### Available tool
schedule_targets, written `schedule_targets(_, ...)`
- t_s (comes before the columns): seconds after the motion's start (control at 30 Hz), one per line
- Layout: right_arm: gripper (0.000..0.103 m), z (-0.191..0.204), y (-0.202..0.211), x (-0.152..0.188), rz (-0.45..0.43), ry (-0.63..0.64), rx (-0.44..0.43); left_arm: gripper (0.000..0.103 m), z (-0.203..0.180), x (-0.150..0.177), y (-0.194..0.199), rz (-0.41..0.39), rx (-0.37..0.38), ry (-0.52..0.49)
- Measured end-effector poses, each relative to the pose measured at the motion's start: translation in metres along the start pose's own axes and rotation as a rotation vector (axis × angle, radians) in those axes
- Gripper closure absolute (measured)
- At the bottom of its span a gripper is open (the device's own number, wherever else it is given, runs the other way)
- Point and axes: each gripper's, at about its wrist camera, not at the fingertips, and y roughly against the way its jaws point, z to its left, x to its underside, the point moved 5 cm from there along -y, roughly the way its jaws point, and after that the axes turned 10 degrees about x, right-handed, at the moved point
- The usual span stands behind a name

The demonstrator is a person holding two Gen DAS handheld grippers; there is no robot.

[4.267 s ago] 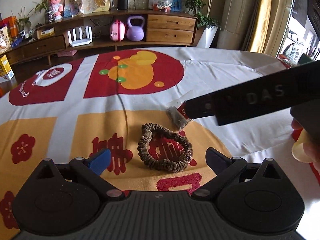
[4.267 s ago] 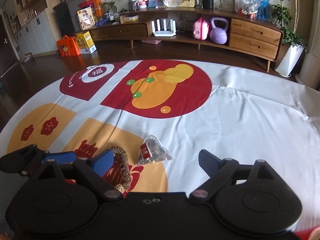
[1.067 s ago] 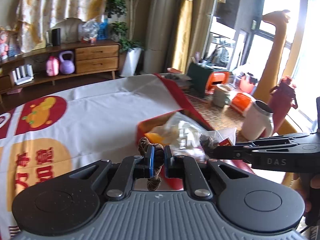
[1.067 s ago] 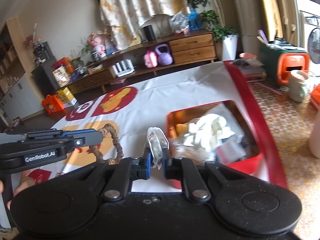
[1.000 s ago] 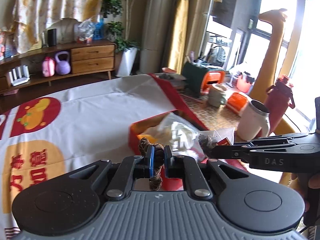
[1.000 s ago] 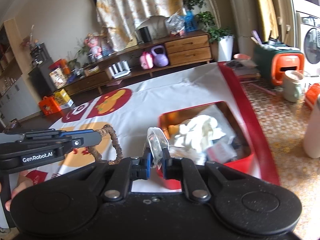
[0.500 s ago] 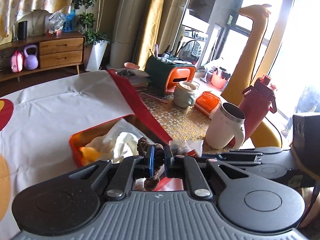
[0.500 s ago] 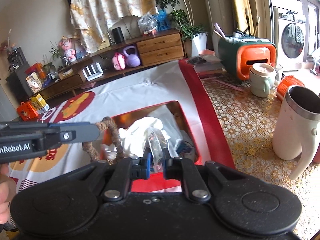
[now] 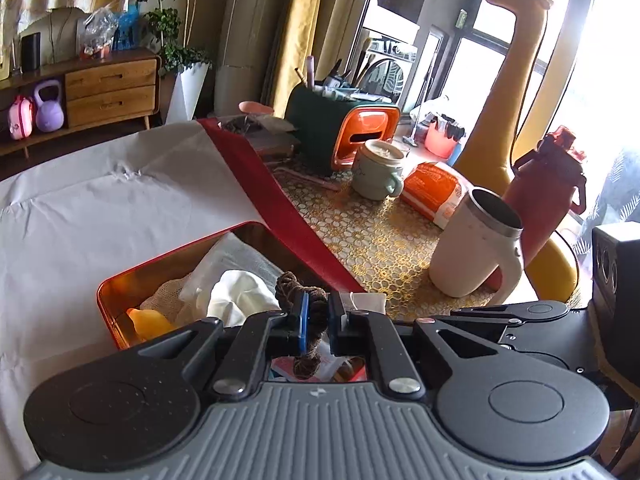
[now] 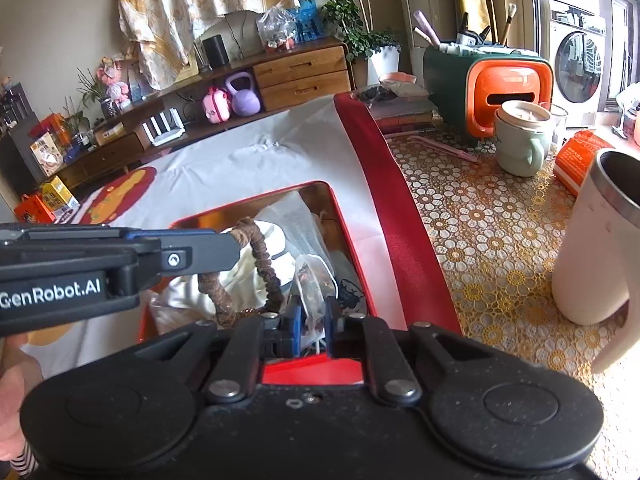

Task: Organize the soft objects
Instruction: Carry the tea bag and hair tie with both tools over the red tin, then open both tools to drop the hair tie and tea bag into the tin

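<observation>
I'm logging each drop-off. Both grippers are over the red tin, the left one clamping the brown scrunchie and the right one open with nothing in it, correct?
Not quite. The right gripper is not open and bare: the right wrist view shows its jaws shut on the clear packet. The rest holds: the left gripper clamps the brown scrunchie, both over the red tin.

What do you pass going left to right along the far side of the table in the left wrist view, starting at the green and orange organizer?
Green and orange organizer → pale green mug → orange packet → white tumbler → dark red water bottle.
</observation>
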Motion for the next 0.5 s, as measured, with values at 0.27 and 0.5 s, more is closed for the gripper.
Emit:
schedule_targets(0.27,0.092,0.009,-0.017,0.001,0.024,0.020,-0.010,0.093,0.029,0.007,-0.015,0.033,-0.025,0.030)
schedule_targets(0.5,0.088,0.013,-0.021,0.004,0.033,0.024,-0.007,0.093,0.044,0.017,-0.022,0.059,-0.043,0.048)
